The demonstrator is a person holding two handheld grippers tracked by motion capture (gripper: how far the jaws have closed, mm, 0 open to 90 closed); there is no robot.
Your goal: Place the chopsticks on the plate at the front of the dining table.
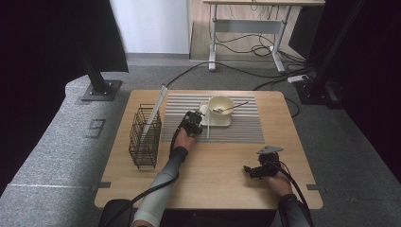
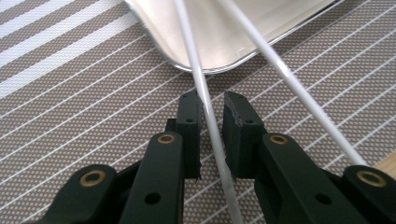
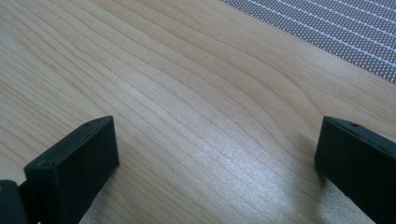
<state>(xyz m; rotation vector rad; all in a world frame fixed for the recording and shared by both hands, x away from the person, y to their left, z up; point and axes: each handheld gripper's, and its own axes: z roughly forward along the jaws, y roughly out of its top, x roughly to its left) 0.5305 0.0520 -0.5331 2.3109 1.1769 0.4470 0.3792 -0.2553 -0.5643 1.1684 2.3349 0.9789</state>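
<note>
One chopstick [image 2: 208,112] lies slack between my left gripper [image 2: 212,105] jaws at the tray's [image 2: 187,58] 6 o'clock; still unlifted. Right gripper [image 3: 217,140] agape, empty.

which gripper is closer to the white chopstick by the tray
Left. The left gripper has the white chopstick between its jaws on the striped mat; the right gripper rests on bare table, well away.

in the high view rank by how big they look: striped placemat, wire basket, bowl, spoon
1. striped placemat
2. wire basket
3. bowl
4. spoon, thin and part inside the bowl, so its full length is unsure
</note>
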